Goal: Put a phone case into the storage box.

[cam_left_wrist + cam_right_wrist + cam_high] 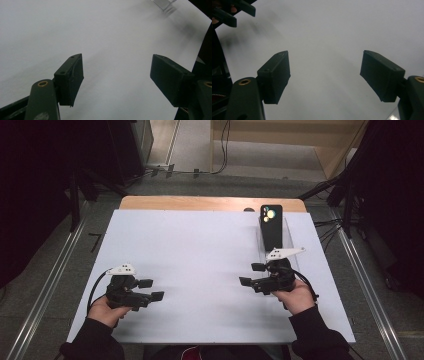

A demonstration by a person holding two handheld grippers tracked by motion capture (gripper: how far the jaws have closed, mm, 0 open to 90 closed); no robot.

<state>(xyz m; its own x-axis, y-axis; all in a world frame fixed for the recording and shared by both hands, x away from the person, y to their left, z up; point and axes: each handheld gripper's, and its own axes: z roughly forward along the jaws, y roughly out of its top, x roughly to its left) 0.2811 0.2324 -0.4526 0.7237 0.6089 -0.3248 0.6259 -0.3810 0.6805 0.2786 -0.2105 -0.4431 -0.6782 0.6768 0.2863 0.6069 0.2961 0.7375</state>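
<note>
A black phone stands upright in a clear stand at the back right of the white table, its camera lenses facing me. My right gripper hovers just in front of the stand, pointing left, open and empty. At the front left, my left gripper points right, also open with nothing in it. In the left gripper view its gripper spans bare white surface, with a corner of the clear stand far off. The right gripper view shows its gripper wide apart, and the left gripper at the top left.
A wooden strip edges the table's far side. Metal rails run along the floor on both sides. Cables lie on the floor at the right, and dark equipment stands at the back corners.
</note>
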